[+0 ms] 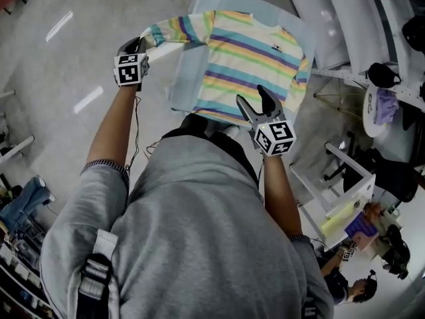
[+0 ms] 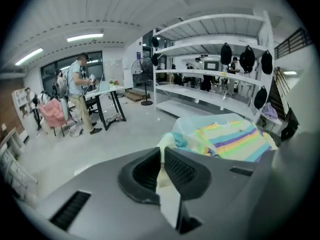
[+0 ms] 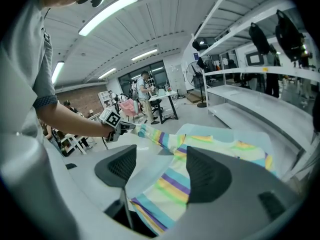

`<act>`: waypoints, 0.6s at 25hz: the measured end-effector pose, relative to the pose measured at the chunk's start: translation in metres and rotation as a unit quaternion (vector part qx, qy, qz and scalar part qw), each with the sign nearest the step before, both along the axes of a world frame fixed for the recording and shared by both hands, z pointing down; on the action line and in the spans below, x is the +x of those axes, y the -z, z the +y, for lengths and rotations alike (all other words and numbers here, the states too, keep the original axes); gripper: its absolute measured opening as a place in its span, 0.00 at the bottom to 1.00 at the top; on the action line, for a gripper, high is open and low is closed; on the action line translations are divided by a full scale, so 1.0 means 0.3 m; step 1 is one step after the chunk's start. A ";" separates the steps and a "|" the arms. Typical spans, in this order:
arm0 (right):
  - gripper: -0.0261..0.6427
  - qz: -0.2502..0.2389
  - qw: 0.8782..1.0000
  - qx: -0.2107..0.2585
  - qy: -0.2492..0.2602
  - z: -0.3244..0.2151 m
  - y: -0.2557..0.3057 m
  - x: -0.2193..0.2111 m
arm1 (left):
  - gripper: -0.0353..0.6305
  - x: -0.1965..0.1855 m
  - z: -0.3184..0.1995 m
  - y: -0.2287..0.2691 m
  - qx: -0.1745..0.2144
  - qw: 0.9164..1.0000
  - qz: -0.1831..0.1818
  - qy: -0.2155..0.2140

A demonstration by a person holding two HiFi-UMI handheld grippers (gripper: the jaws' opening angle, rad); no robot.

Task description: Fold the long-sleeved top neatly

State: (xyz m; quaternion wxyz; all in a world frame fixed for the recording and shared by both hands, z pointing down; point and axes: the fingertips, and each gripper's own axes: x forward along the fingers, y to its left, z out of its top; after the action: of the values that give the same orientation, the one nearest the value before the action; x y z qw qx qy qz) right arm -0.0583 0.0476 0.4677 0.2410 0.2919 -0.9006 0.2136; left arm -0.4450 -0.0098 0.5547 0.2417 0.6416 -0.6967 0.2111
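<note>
Sleeve cuff (image 1: 155,33) clenched in left gripper (image 1: 138,43) fingers, held out past bench (image 1: 186,78) edge; striped top (image 1: 249,52) flat on bench; right gripper (image 1: 253,96) fingers spread, empty above hem. Risk: unpinned body dragging, bunching; cuff slipping.

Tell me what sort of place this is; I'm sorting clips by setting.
Probably an open workshop or lab, not a home: long white shelving along one side, a bare polished floor, and a person standing at a desk under strip lights.

Head view overhead; gripper views, seemingly low, share the top (image 1: 246,58).
</note>
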 end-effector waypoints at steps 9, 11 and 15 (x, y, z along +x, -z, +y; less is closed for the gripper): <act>0.53 -0.006 1.000 0.029 -0.002 -0.092 0.055 0.072 | 0.11 0.090 -0.113 0.126 0.013 0.989 -0.110 -0.095; 0.53 -0.010 0.999 0.033 0.002 -0.114 0.060 0.092 | 0.11 0.116 -0.141 0.153 0.018 0.981 -0.144 -0.125; 0.53 -0.016 0.999 0.037 0.014 -0.149 0.067 0.132 | 0.11 0.180 -0.195 0.215 0.020 0.963 -0.203 -0.173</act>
State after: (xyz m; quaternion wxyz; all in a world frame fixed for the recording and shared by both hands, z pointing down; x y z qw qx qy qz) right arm -0.0188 0.0029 0.4476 0.2188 0.2847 -0.9156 0.1811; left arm -0.3911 -0.0683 0.4903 0.0414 0.7008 -0.6135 0.3616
